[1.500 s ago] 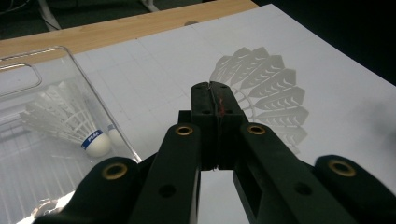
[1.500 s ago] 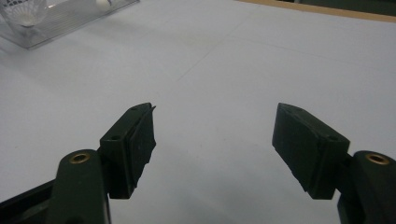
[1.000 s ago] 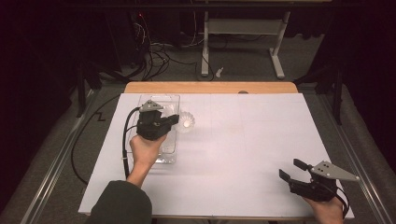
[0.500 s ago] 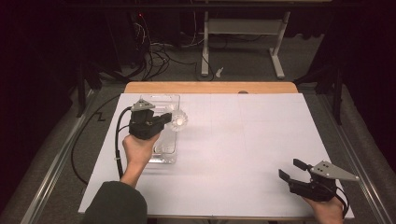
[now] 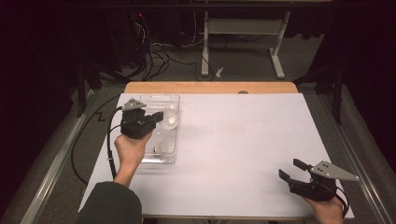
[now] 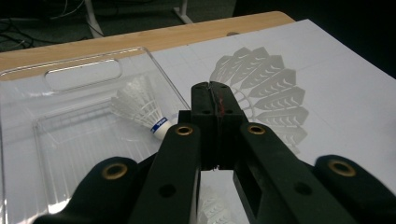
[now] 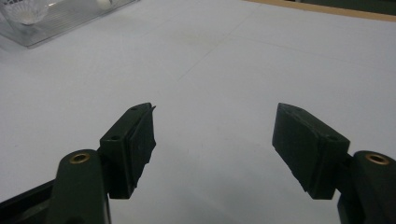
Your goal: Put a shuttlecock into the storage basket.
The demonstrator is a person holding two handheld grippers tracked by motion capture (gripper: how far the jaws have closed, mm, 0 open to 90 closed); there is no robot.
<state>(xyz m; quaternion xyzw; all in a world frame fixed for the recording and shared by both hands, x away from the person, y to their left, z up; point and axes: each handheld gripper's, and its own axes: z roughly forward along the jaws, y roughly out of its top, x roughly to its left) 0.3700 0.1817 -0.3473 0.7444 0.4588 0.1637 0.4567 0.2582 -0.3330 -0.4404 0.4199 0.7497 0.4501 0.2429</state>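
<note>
The left gripper [image 6: 215,100] has its jaws pressed together on the feather skirt of a white shuttlecock [image 6: 266,91], pinching a thin edge of it so that the fan of feathers stands beyond the jaw tips, over the near edge of the clear plastic tray [image 5: 159,158]. A second shuttlecock [image 6: 140,109] lies on its side inside that tray, its cork nose with a blue band pointing toward the gripper. The right gripper [image 7: 212,140] waits over the bare white table sheet [image 5: 243,154] with its jaws spread and nothing between them, well apart from the tray. A shuttlecock is very light and its feathers are thin, springy and easily creased or snapped, so a hard pinch on the skirt is likely to damage it; the rounded cork nose looks like the firmer place to take hold, though it may slip between flat pads. Exactly how much of the skirt sits between the pads is hidden by the jaws.
</note>
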